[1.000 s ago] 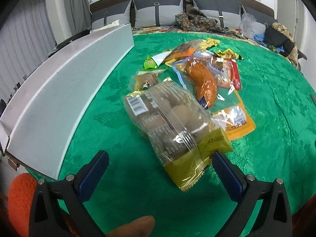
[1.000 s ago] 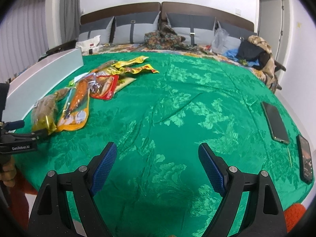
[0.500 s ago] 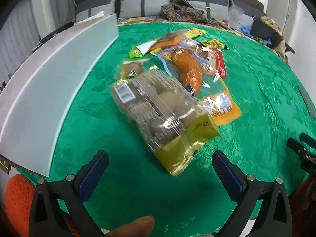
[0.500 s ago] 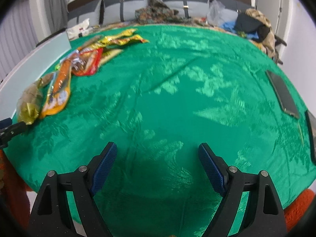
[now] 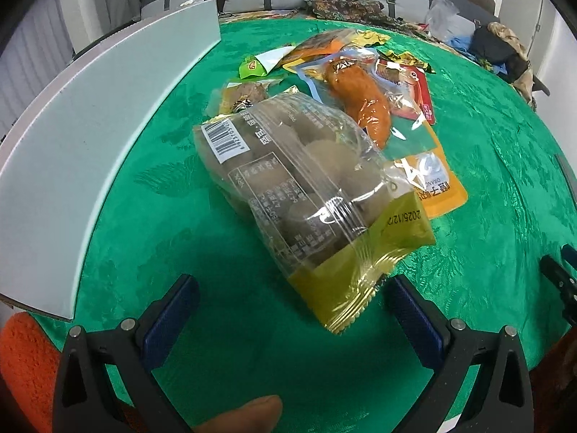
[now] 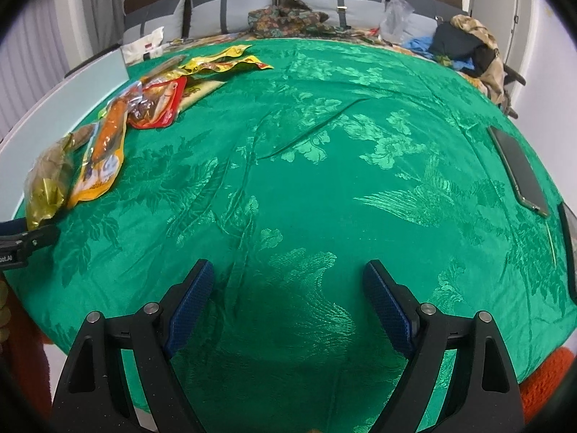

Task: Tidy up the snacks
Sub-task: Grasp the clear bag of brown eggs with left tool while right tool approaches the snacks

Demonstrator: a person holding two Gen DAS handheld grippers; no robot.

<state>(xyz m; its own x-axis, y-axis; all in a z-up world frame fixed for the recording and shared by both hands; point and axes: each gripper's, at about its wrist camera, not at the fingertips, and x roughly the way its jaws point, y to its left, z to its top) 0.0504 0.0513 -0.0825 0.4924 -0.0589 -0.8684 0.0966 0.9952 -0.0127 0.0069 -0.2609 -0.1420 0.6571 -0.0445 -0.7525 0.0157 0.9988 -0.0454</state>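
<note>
A clear bag of brown round snacks [image 5: 306, 187] with a yellow end lies on the green tablecloth [image 5: 180, 216], its yellow end just beyond my open left gripper [image 5: 292, 301]. Behind it lie an orange sausage pack [image 5: 364, 104], a red pack [image 5: 411, 93], a small green packet [image 5: 252, 68] and yellow wrappers. In the right wrist view the same pile [image 6: 108, 133] sits far left, with the brown bag [image 6: 47, 180] nearest. My right gripper [image 6: 288, 296] stands open over bare cloth, holding nothing.
A long white box [image 5: 90, 137] runs along the table's left edge. Two phones [image 6: 519, 169] lie at the right edge. A sofa with cushions, clothes and bags [image 6: 465, 43] stands behind the table. A thumb [image 5: 249, 411] shows under my left gripper.
My left gripper has come closer to the brown snack bag, whose yellow end now reaches between the fingertips. My right gripper has tilted down toward the cloth.
</note>
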